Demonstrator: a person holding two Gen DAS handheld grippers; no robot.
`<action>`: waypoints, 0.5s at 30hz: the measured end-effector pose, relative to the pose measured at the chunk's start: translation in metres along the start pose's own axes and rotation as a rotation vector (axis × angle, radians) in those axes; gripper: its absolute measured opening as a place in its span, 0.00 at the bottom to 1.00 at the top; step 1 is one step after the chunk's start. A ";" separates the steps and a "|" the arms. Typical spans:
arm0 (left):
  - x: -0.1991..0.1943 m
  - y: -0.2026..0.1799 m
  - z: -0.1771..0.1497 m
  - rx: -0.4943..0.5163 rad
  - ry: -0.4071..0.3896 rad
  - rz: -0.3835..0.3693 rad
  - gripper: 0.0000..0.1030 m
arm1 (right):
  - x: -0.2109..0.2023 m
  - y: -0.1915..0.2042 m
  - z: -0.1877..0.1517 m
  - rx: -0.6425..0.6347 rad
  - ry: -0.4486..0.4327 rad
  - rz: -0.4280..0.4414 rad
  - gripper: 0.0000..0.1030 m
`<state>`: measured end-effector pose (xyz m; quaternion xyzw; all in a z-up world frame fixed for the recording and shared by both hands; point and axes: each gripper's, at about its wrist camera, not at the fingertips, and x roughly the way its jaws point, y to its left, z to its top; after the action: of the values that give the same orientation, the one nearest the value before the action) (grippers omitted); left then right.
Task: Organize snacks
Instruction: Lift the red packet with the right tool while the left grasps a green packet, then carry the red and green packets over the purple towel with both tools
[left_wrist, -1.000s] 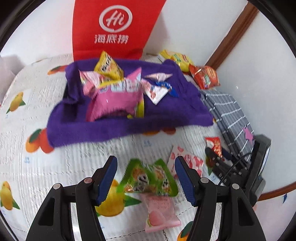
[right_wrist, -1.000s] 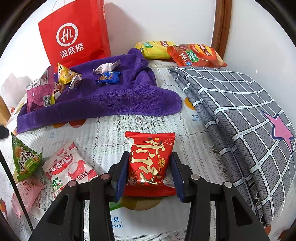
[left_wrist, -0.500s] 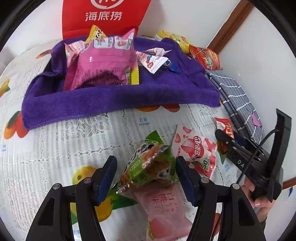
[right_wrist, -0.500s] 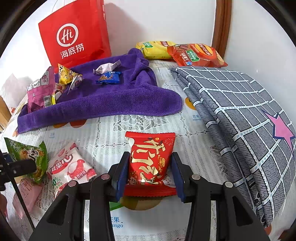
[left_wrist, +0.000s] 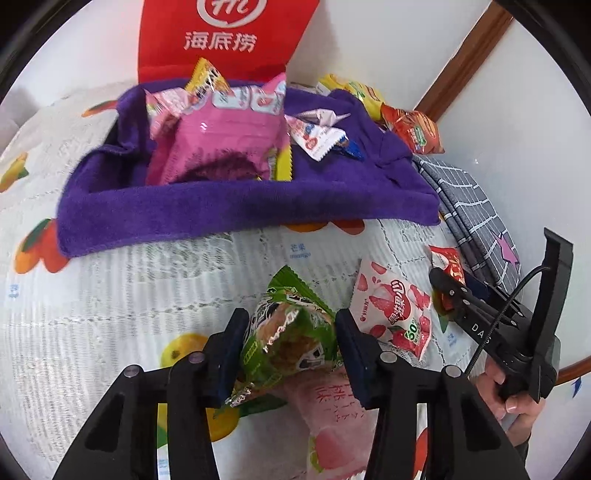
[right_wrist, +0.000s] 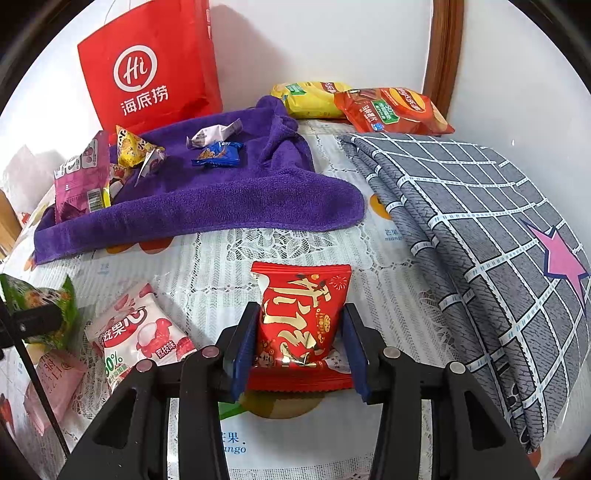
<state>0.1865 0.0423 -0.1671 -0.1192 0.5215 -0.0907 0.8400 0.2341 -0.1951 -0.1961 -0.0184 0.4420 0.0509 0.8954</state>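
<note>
Closest in, the left gripper (left_wrist: 290, 345) is squeezed onto the green snack pack (left_wrist: 286, 334), which looks lifted a little off the tablecloth (left_wrist: 110, 314); the right gripper (right_wrist: 301, 341) is squeezed onto the red snack pack (right_wrist: 301, 317), which stands between its fingers, low over the cloth; so both claws are full, and neither pack is put away yet.

Just beside them lie two loose ones: the white strawberry pack (left_wrist: 395, 314) and the pale pink pack (left_wrist: 332, 417), which is partly under the green one; these look like they are waiting their turn.

Farther back is the purple towel (left_wrist: 240, 206), and it seems to be where the snacks go; on it sit the big pink bag (left_wrist: 221, 147), the yellow pack (right_wrist: 131, 149), the blue candy (right_wrist: 218, 155) and the white candy (right_wrist: 214, 133); so I think the job is about half done, with four packs left near the front.

Farthest back stand the red paper bag (right_wrist: 155, 70) and the two chip bags (right_wrist: 362, 105) by the wall.

The left view shows the person's hand (left_wrist: 517, 391) on the other tool; the right view shows the whole gray checked cloth (right_wrist: 480, 229) with its pink star, and the chip bags clearly.
</note>
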 end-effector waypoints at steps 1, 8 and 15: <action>-0.003 0.001 0.000 -0.002 -0.004 -0.001 0.44 | 0.000 0.000 0.000 -0.001 0.000 -0.001 0.43; -0.031 0.007 0.008 -0.023 -0.040 0.000 0.43 | 0.000 -0.001 0.000 0.005 -0.001 0.006 0.41; -0.057 0.013 0.010 -0.039 -0.058 0.020 0.43 | -0.001 -0.006 -0.001 0.025 -0.004 0.023 0.38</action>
<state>0.1709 0.0715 -0.1181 -0.1327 0.4997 -0.0687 0.8532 0.2337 -0.2013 -0.1960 -0.0021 0.4408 0.0555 0.8959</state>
